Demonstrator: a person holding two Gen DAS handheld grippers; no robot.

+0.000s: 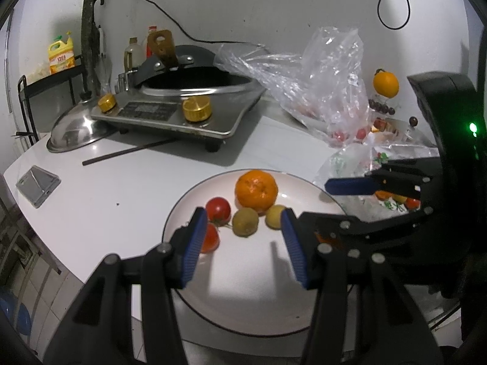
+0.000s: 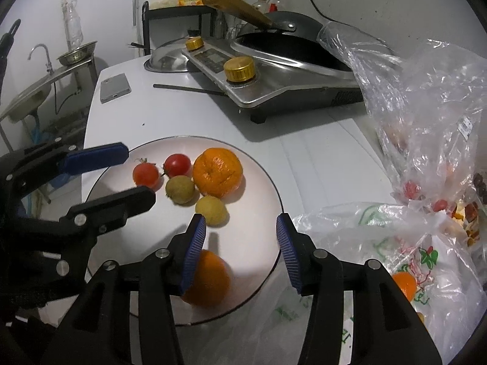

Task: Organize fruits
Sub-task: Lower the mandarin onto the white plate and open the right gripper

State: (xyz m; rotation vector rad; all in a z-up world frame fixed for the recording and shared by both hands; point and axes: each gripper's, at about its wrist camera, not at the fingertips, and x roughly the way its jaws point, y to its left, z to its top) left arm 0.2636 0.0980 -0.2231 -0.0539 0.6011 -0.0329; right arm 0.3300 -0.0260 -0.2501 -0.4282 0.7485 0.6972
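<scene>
Two hand-held grippers hover over a white plate of fruit on a kitchen counter. Nearest, the right gripper stands with jaws wide and empty; a blurred orange sits on the plate's near edge just behind its left finger, a fruit seen only from the right wrist. The left gripper, also wide and holding nothing, hangs above the plate's bare near part. Beyond lie two tomatoes, two small yellow-green fruits and a large tangerine, clustered and touching or nearly so; the tangerine looks slightly squat, its dimpled top tilted toward the right camera. The stems of the tomatoes point toward the plate's left rim. Beside the plate, on the right, crumpled plastic bags hold more red and orange fruit. Only the left wrist shows an orange raised above dark cherries near the wall; only the right shows a sink and tap. Farther back sit a steel cooker, a lid and a chopstick.
</scene>
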